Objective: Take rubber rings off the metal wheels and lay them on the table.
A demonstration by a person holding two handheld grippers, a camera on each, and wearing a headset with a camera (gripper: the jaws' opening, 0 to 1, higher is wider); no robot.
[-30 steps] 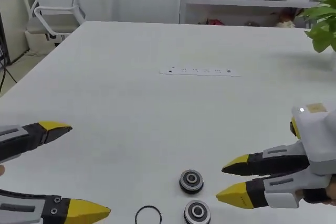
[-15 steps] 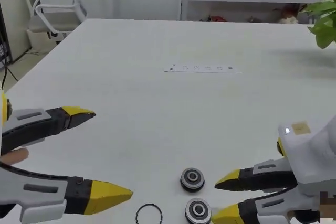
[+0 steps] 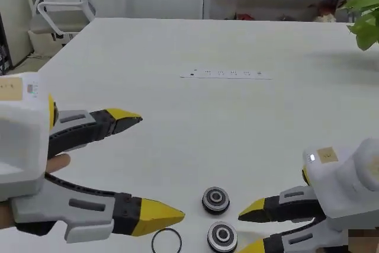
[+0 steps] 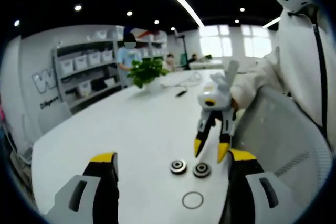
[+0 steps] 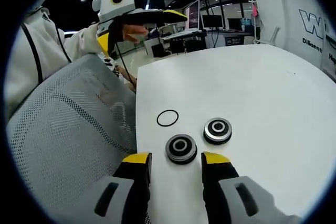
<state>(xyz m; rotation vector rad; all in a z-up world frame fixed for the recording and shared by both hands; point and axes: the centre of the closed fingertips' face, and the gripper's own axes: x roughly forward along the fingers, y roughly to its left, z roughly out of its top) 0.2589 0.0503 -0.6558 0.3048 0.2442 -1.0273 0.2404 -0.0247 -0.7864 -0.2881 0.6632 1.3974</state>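
Note:
Two metal wheels with dark rubber rings lie flat near the table's front edge, one farther and one nearer. A loose black rubber ring lies just left of them. My left gripper hovers open and wide above the table, left of the wheels. My right gripper is open, its tips just right of the nearer wheel. In the right gripper view that wheel sits right ahead of the open jaws, with the other wheel and the ring beyond. Nothing is held.
A flush socket strip sits mid-table. A potted plant stands at the far right, a white chair beyond the far left corner. A grey mesh chair stands close against the table's front edge.
My left gripper has come in from the left and risen toward the wheels. My right gripper has dropped lower and closed in on the nearer wheel. Wheels and ring have not moved.

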